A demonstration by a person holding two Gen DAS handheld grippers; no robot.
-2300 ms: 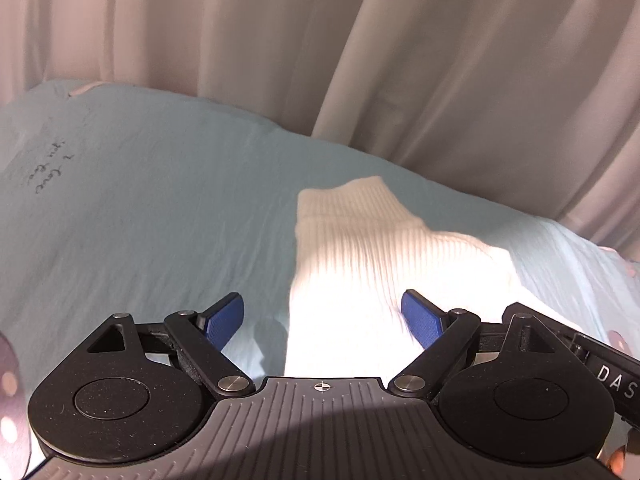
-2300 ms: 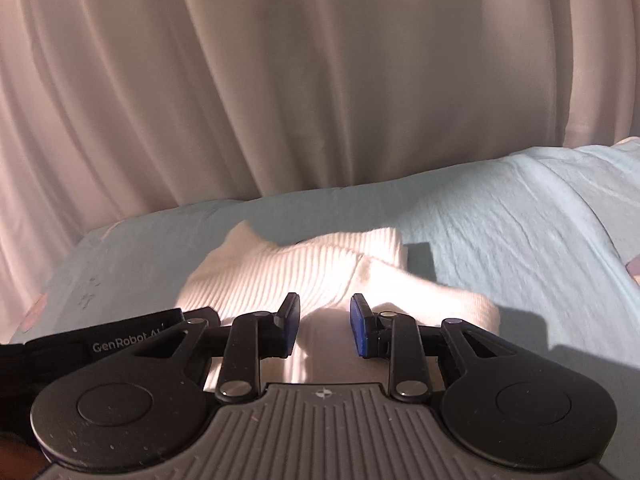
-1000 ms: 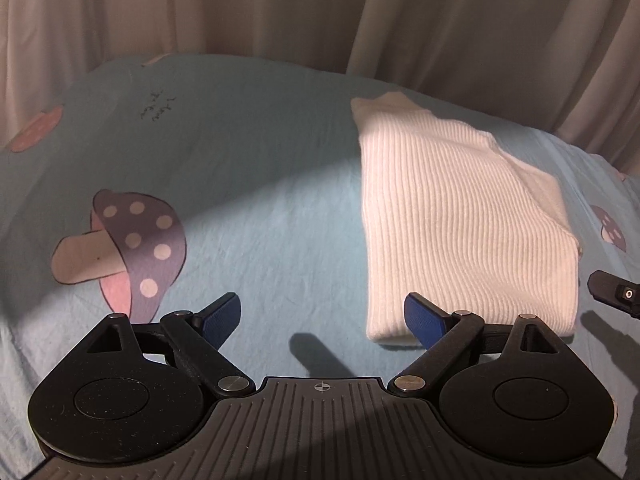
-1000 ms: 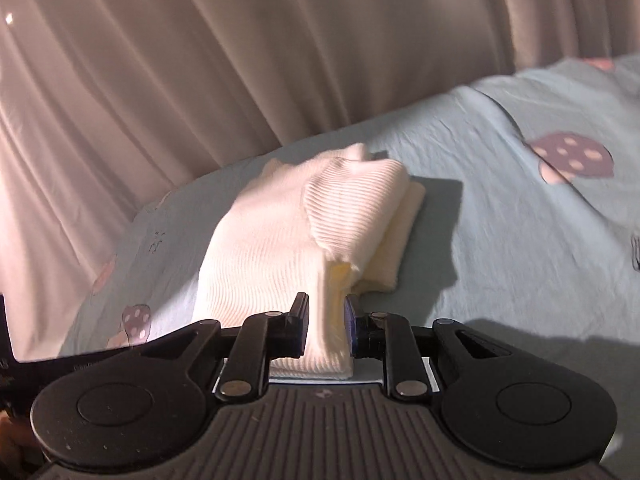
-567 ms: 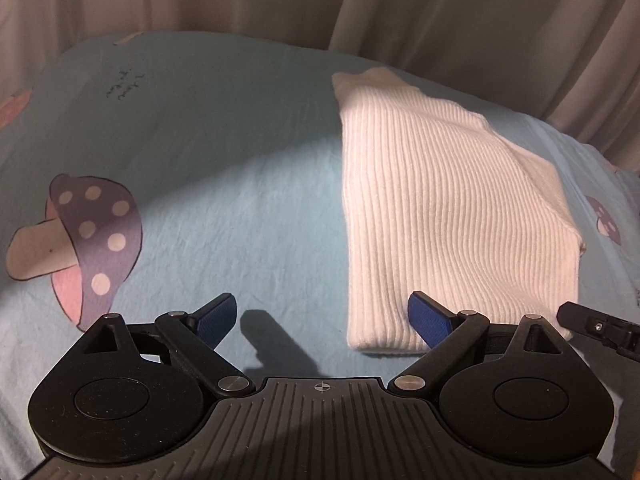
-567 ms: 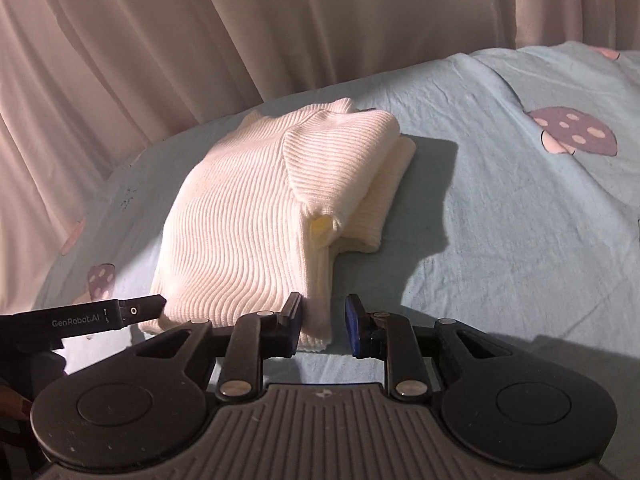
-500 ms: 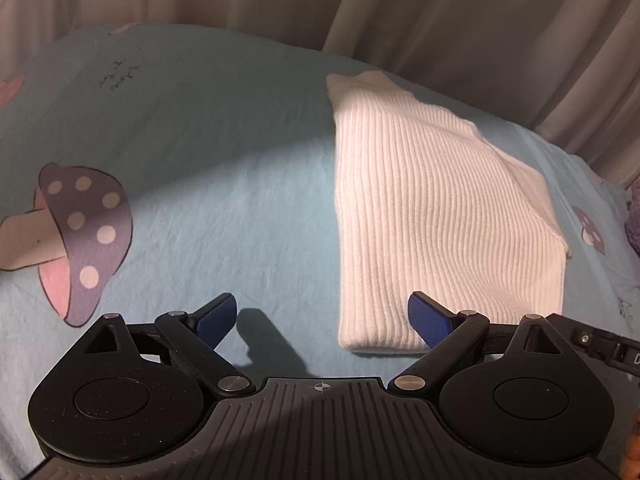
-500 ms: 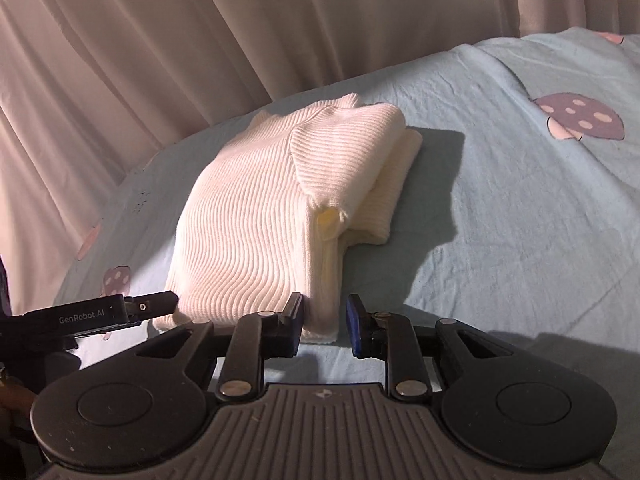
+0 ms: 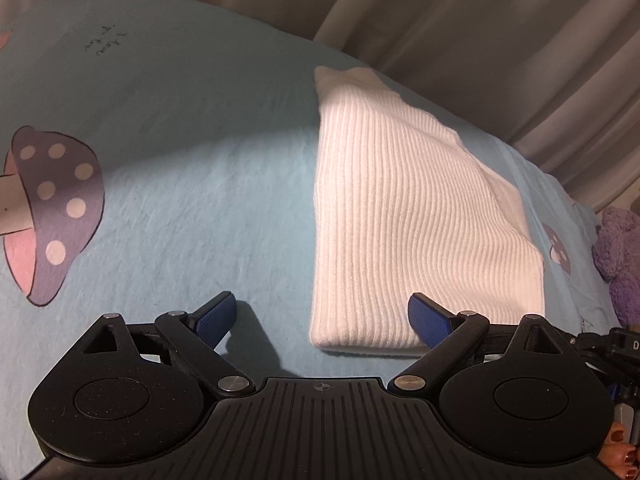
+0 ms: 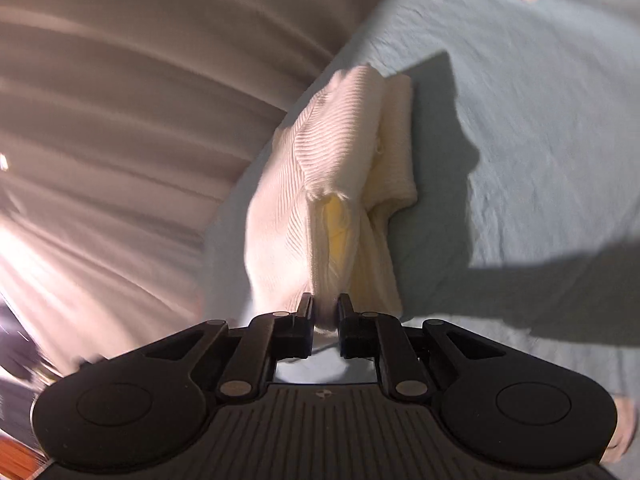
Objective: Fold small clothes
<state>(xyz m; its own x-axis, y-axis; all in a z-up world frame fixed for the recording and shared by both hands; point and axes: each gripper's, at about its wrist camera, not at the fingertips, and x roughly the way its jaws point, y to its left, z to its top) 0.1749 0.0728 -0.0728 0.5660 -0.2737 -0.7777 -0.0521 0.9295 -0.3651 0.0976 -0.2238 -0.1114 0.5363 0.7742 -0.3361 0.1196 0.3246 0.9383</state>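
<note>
A folded white ribbed knit garment (image 9: 408,224) lies on the light blue mushroom-print sheet (image 9: 180,184). My left gripper (image 9: 322,316) is open and empty, its fingers straddling the garment's near left corner just above the sheet. In the right wrist view the same garment (image 10: 332,168) shows folded layers with a yellowish inner side. My right gripper (image 10: 325,312) is shut on the garment's near edge, lifting it, and the view is tilted and blurred.
Beige curtains (image 9: 480,32) hang behind the bed. A purple plush toy (image 9: 620,256) sits at the right edge. A printed mushroom (image 9: 52,216) marks the sheet at left. The right gripper's body (image 9: 616,348) shows low on the right.
My right gripper has closed on the garment's near edge, rolled sharply and raised the edge. My left gripper drifted slightly, still open by the near left corner.
</note>
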